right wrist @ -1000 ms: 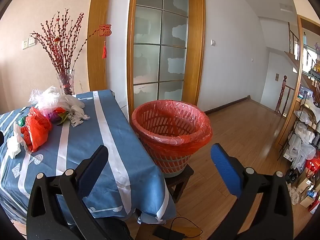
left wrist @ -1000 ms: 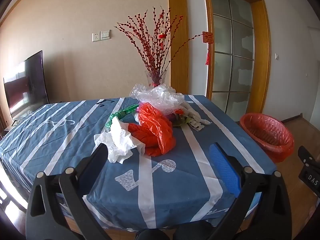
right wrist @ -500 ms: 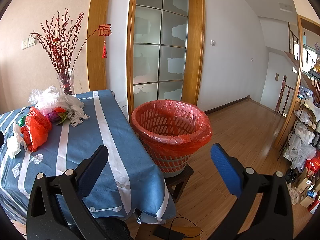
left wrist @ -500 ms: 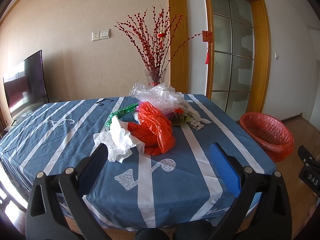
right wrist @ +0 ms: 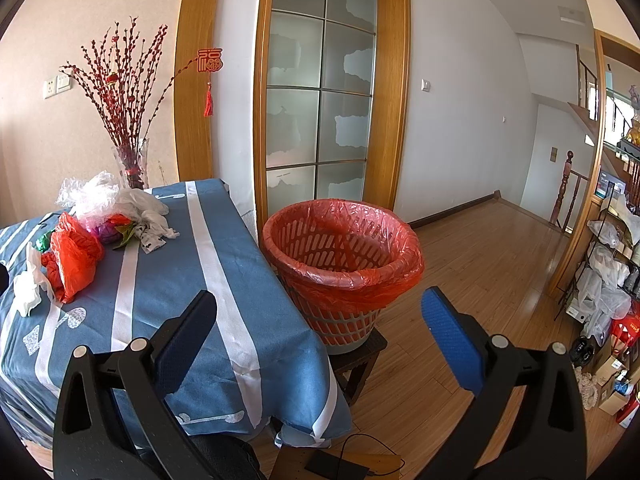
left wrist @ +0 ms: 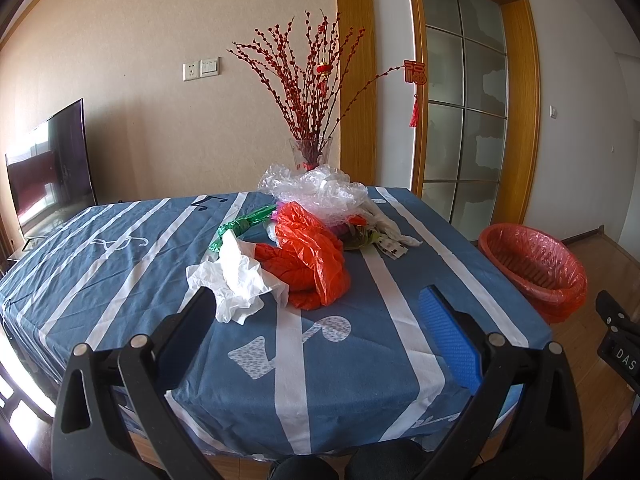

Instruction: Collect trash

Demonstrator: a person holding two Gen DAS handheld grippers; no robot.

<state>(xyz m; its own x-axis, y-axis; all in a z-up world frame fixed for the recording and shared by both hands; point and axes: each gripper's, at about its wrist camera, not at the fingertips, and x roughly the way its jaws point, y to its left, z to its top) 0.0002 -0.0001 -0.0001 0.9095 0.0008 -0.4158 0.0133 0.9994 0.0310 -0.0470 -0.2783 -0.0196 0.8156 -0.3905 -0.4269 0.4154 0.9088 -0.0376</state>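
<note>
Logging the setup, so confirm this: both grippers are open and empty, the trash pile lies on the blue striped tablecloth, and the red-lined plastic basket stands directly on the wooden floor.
One error: the red-lined plastic basket stands on a small dark stool, not the floor, as the right wrist view shows. The left gripper and right gripper are open and empty, and the trash pile lies on the blue striped tablecloth.

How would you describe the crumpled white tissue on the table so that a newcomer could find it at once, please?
Start at the table with the blue striped tablecloth and find the trash pile in front of the glass vase. The white tissue lies at the pile's near edge, touching the orange plastic bag. It is opaque, matte paper, unlike the clear plastic wrap behind.
</note>
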